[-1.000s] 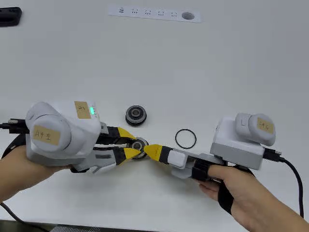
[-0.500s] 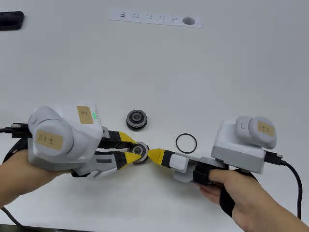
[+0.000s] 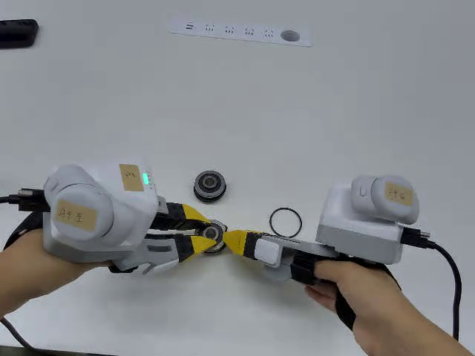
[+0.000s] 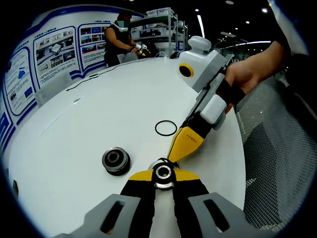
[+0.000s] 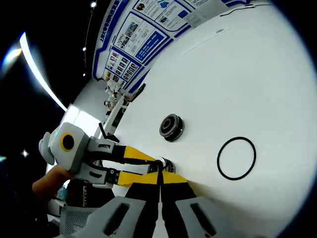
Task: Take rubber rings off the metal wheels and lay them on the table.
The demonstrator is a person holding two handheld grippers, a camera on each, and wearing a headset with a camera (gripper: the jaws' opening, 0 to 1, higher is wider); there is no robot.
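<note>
Metal wheel [image 3: 214, 234] sits pinched in the left gripper [image 4: 162, 176]; the right gripper [image 5: 159, 174], jaws pressed together, touches its edge.

Nothing reads cleanly. Tan stickers [image 3: 74, 214] on the left gripper [image 3: 210, 236], lower left in the head view, and on the right gripper [image 3: 231, 239] carry handwriting too small to make out. The wall posters [image 4: 59, 57] have blurred print.

L gripper [image 3: 211, 234], R gripper [image 3: 229, 239]: wht, yellow jaws.
</note>
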